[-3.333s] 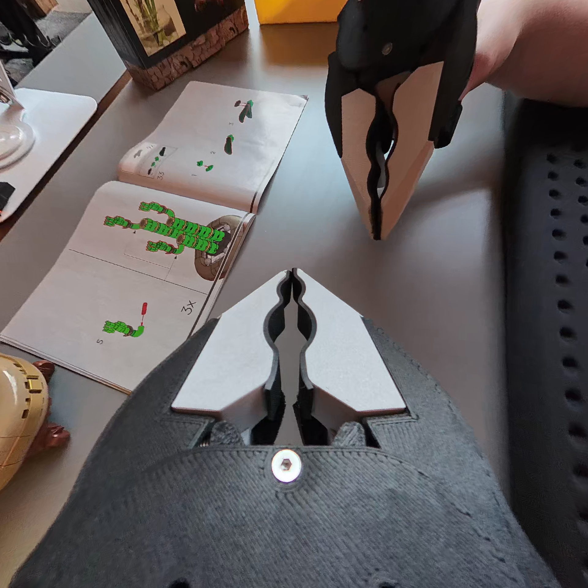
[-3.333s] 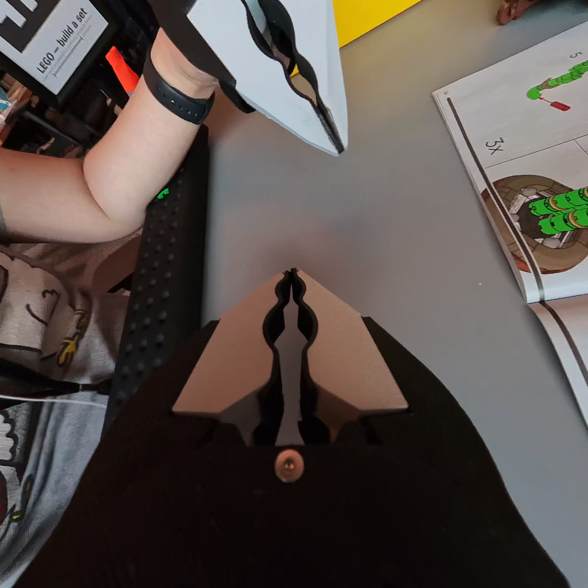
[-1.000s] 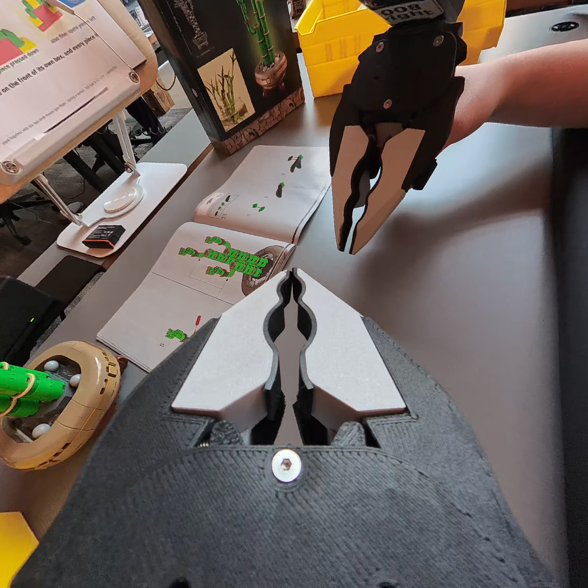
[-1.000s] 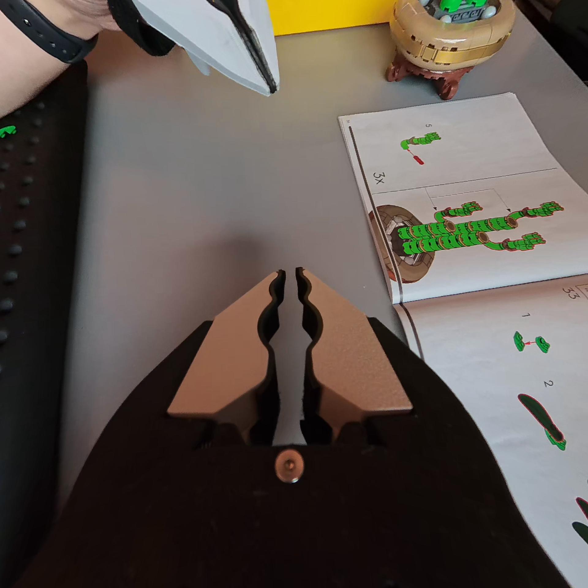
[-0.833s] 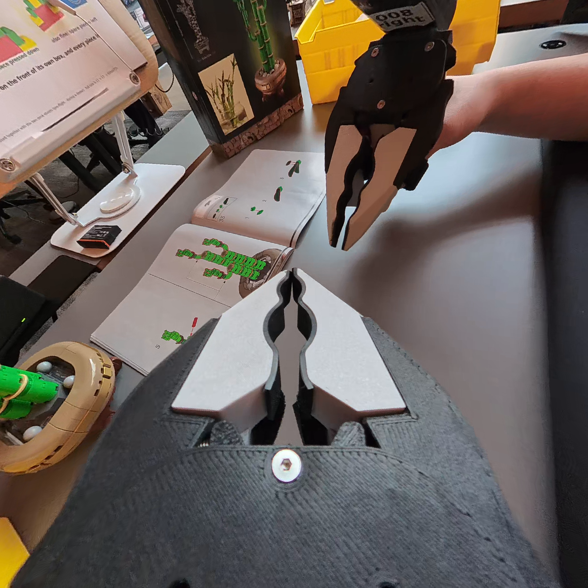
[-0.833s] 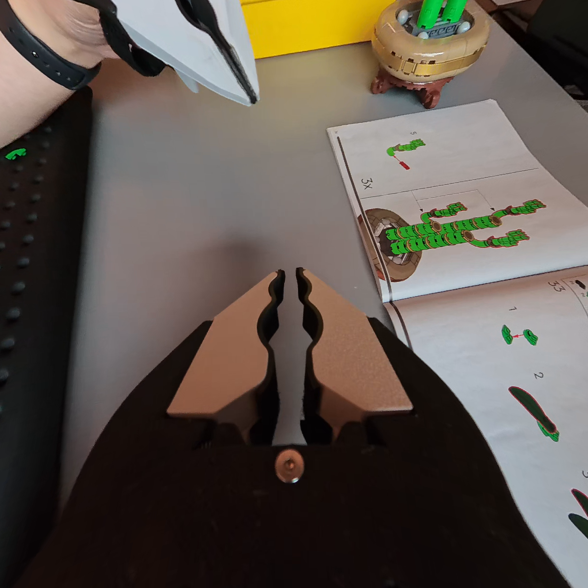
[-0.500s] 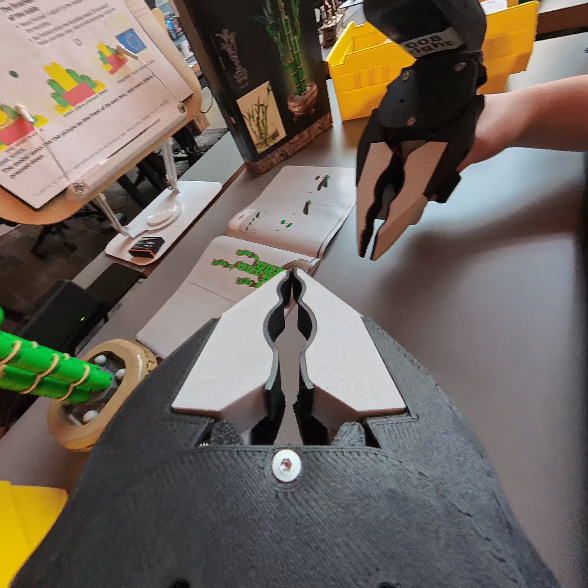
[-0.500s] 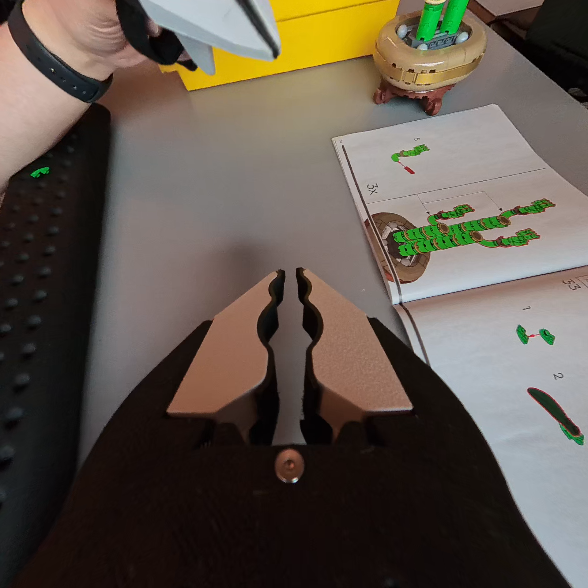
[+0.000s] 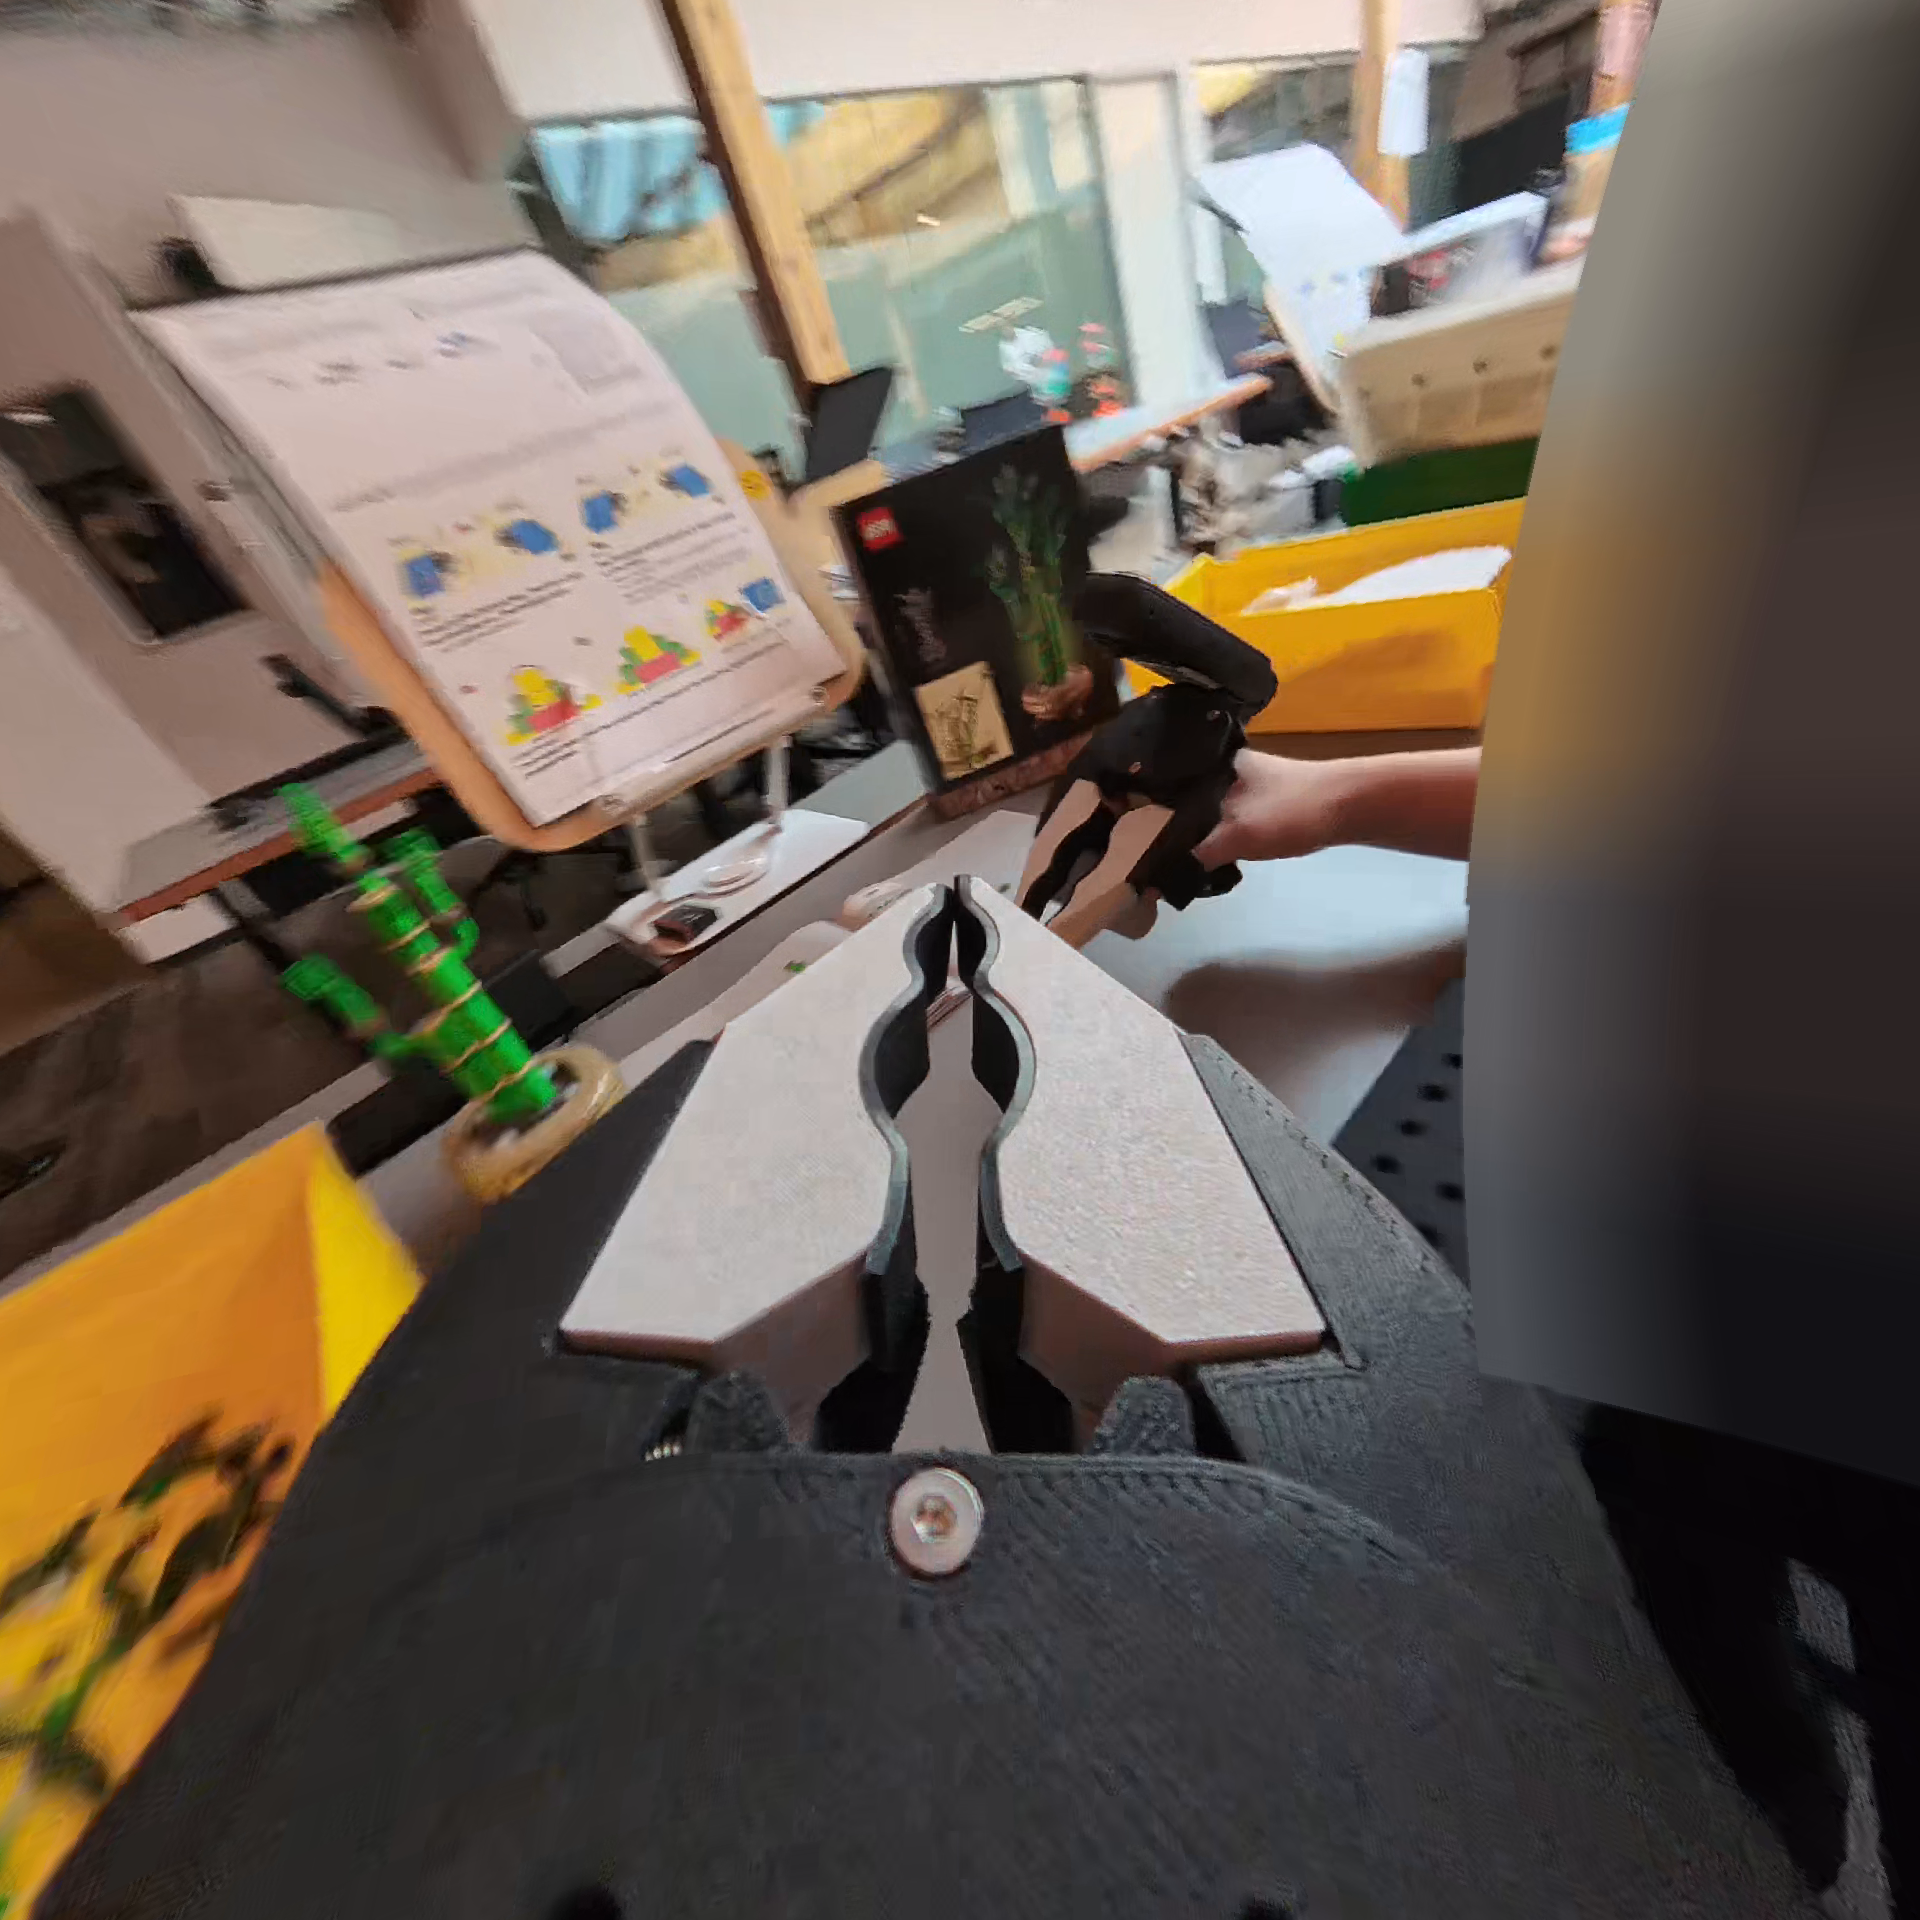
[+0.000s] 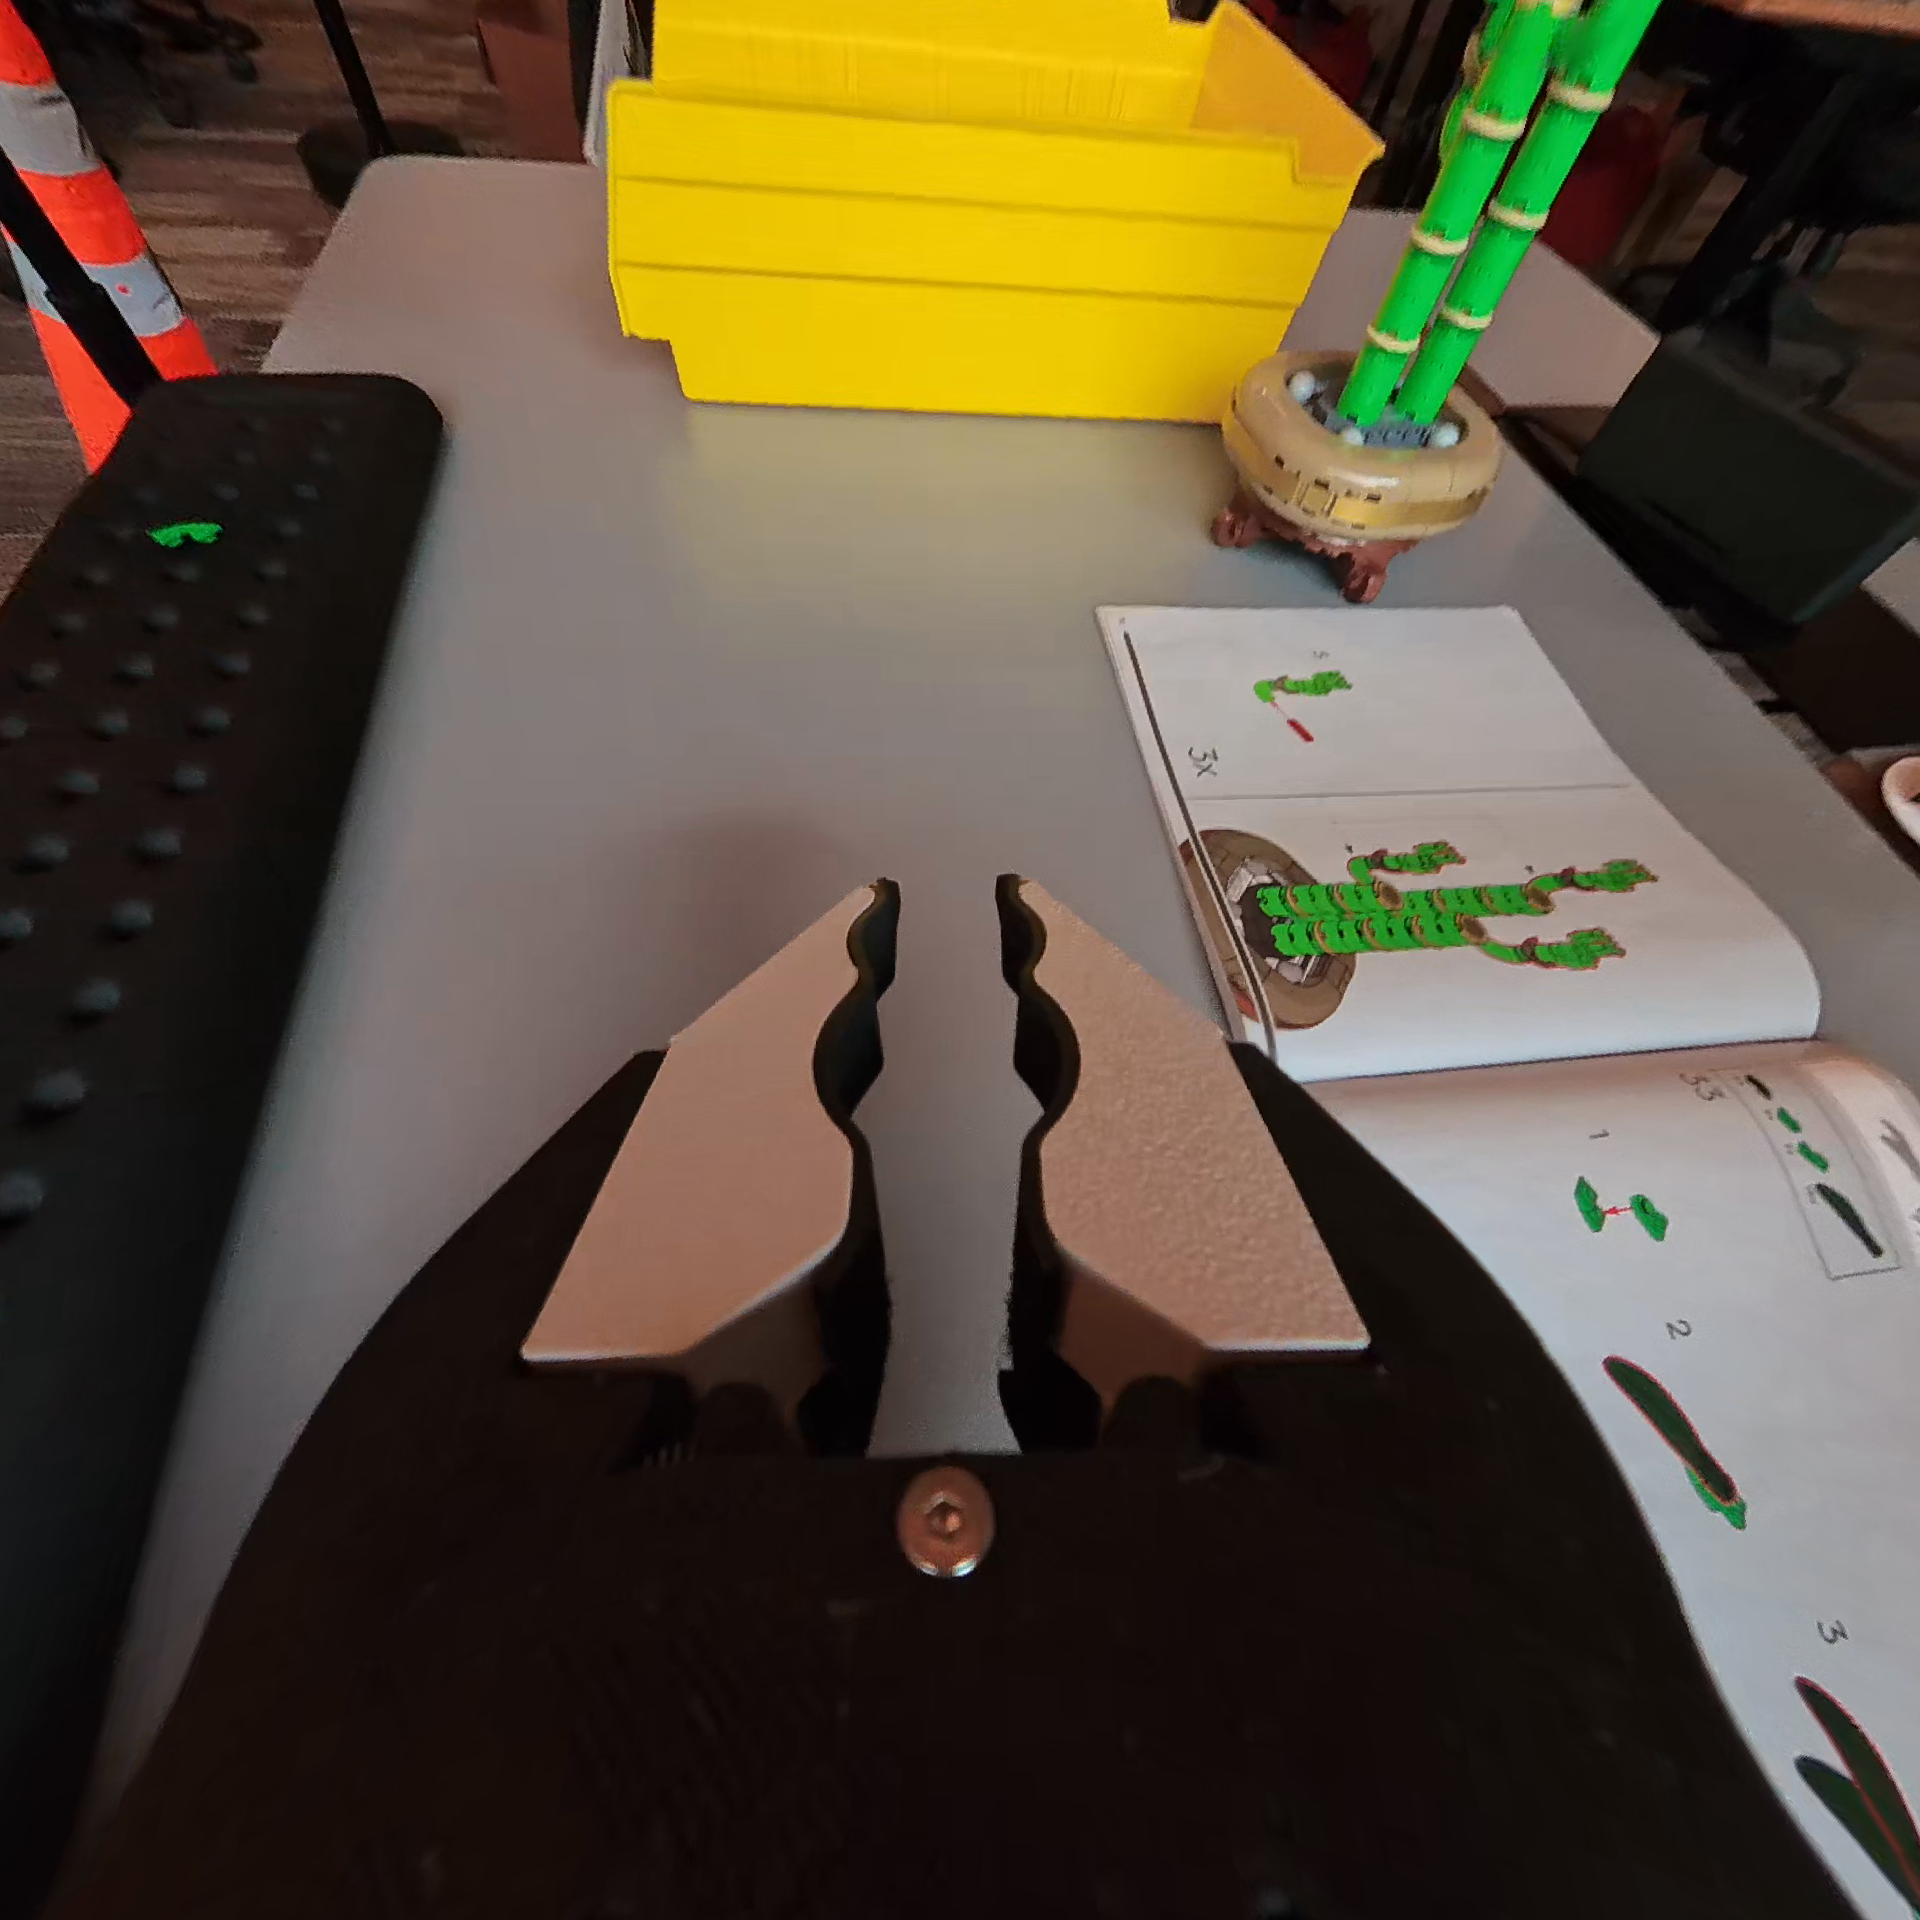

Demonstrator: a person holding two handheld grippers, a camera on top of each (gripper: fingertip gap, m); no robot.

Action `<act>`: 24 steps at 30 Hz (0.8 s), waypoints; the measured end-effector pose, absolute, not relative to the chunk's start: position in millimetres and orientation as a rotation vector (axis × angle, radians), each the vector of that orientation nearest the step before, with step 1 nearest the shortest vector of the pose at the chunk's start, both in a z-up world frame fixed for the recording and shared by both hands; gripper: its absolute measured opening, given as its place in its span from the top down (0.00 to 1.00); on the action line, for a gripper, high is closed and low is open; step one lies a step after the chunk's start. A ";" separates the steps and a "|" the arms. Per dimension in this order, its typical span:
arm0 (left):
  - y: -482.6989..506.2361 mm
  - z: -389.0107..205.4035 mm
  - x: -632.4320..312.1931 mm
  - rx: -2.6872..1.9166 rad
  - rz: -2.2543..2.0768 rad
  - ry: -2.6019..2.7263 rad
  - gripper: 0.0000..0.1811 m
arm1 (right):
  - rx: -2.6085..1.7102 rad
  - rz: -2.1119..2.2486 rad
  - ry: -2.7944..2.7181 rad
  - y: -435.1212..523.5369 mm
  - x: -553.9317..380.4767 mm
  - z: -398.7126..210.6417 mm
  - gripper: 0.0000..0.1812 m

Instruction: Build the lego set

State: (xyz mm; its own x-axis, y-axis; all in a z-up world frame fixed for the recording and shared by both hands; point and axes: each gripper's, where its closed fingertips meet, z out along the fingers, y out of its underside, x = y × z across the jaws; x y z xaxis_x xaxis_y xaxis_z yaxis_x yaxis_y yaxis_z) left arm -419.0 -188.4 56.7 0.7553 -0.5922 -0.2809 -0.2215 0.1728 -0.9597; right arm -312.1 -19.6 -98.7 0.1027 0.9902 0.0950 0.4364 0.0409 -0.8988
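The bamboo model, green stalks (image 10: 1475, 208) in a tan round pot (image 10: 1361, 468) on brown feet, stands at the far right of the grey table (image 10: 727, 644). It also shows, blurred, in the left wrist view (image 9: 447, 997). My right gripper (image 10: 945, 888) is open and empty, low over the bare table beside the open instruction booklet (image 10: 1455, 852). My left gripper (image 9: 955, 894) is shut and empty, raised and pointing out over the table. The right gripper (image 9: 1049, 904) shows beyond it. A small green piece (image 10: 187, 533) lies on the black studded mat (image 10: 156, 779).
A yellow bin (image 10: 966, 239) stands at the table's far end; another (image 9: 156, 1403) holds green pieces at lower left. The set's box (image 9: 977, 613), a sheet on a stand (image 9: 499, 520) and a further yellow bin (image 9: 1371, 634) stand behind. An orange cone (image 10: 73, 239) is off the table. My hands' fingertips stand some 25 cm from each other.
My left gripper has lifted and tilted up, and has left the right wrist view. My right gripper's jaws have opened wider.
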 end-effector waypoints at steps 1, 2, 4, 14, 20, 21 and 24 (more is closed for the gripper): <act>-214.5 54.5 -433.1 -1.405 -0.254 0.636 1.00 | -1.498 0.812 -1.460 -21.9 -313.4 -94.7 0.89; -241.2 49.8 -447.8 -1.407 -0.205 0.553 1.00 | -1.468 0.788 -1.465 -24.4 -314.5 -92.1 0.89; -297.2 29.4 -470.7 -1.450 -0.121 0.451 0.97 | -1.393 0.675 -1.513 -29.2 -316.0 -90.4 0.88; -542.4 -64.4 -541.7 -1.670 -0.029 -0.227 0.79 | -0.602 1.236 -1.881 -353.4 -378.3 -18.0 0.83; -599.0 -62.4 -563.3 -1.552 -0.046 -0.378 0.77 | -0.585 1.309 -2.094 -488.1 -469.9 -169.2 0.81; -603.9 -65.9 -566.7 -1.560 -0.021 -0.386 0.77 | -0.645 1.254 -2.133 -489.5 -487.6 -210.9 0.82; -610.2 -85.4 -575.0 -1.588 -0.014 -0.451 0.78 | -0.820 1.031 -2.280 -459.4 -534.6 -347.4 0.89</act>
State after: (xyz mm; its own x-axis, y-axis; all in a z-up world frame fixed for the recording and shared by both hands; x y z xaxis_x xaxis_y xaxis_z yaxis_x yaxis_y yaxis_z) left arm -575.0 -610.2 -85.4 0.9194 0.2752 0.2809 0.2919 0.0008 -0.9564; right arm -534.6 -459.4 -347.4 -0.6916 0.6959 0.1935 0.3143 0.5312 -0.7868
